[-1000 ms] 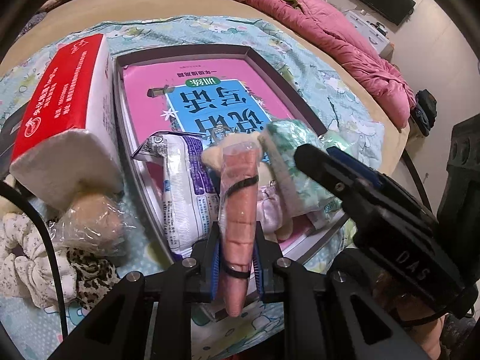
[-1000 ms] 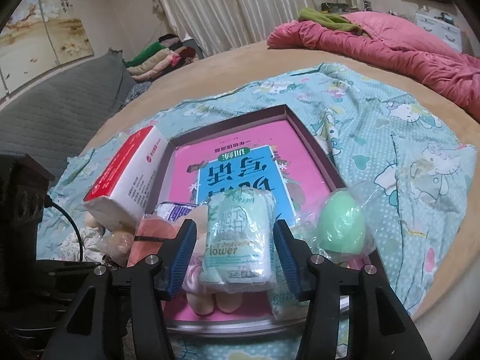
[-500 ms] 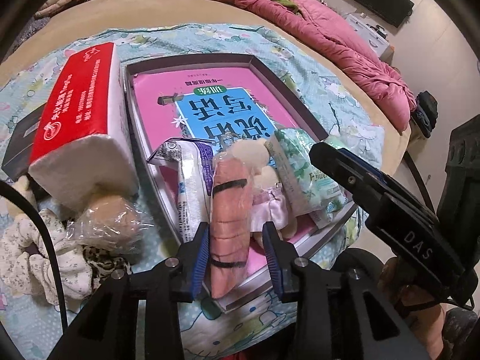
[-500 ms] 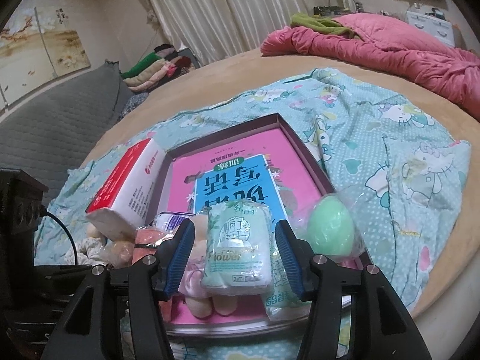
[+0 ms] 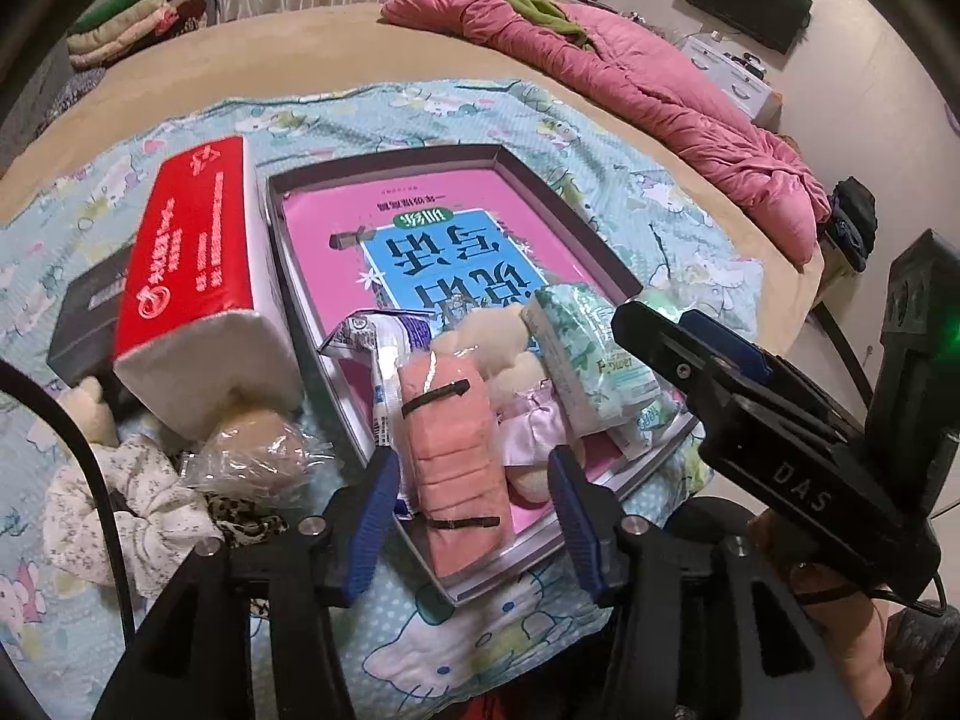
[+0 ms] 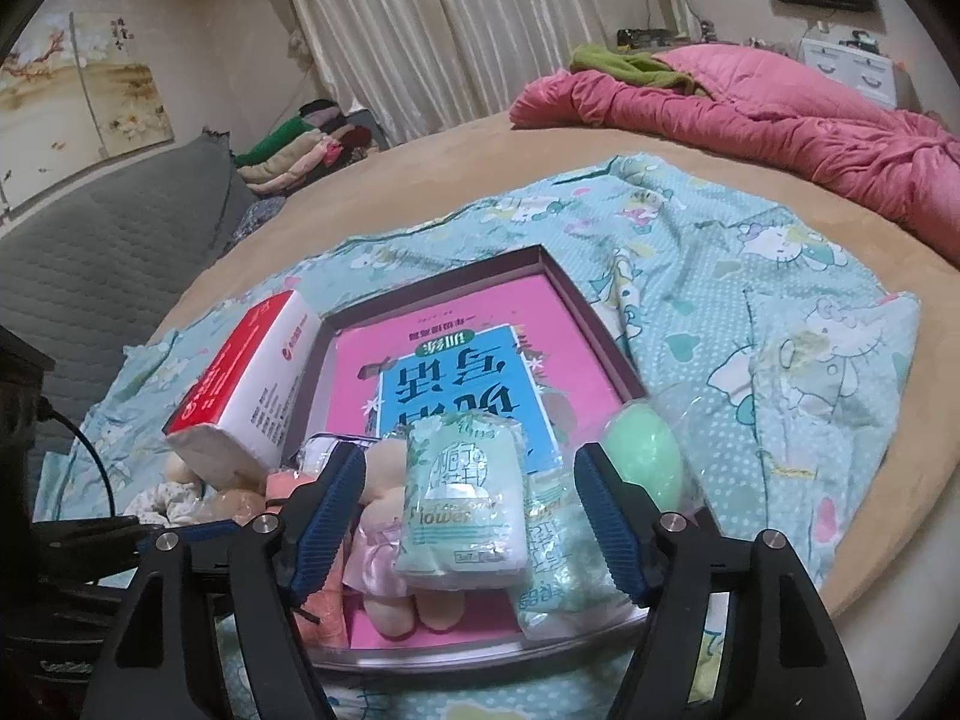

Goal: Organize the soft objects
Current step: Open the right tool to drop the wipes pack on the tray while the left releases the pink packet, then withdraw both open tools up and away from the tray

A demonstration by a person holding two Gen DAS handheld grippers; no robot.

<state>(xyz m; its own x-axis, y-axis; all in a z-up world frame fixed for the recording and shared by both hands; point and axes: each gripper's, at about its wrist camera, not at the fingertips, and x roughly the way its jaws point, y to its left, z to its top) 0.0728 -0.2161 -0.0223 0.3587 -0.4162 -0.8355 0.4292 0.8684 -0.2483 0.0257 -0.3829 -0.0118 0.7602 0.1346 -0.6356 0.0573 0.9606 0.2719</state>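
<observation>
The pink towel roll (image 5: 456, 468) (banded in black) lies in the tray (image 5: 558, 204), apparently untouched between the left gripper's (image 5: 474, 516) wide-spread jaws. The right gripper (image 6: 471, 516) gapes wide around the green tissue pack (image 6: 462, 510).

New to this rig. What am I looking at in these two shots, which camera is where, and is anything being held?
There is no robot arm. A person holds a two-finger gripper in each hand, and a fisheye camera on each one looks forward along its fingers.

The left wrist view shows the left gripper open around a pink rolled towel without clamping it. The black tool at its right edge is the right gripper.

The right wrist view shows the right gripper, also open, with a green tissue pack between its fingers, not gripped.

Both items lie in a shallow box tray on a patterned blue sheet. The tray also holds a pink book and a plush toy. A red tissue box sits beside it.

Nothing is held.
</observation>
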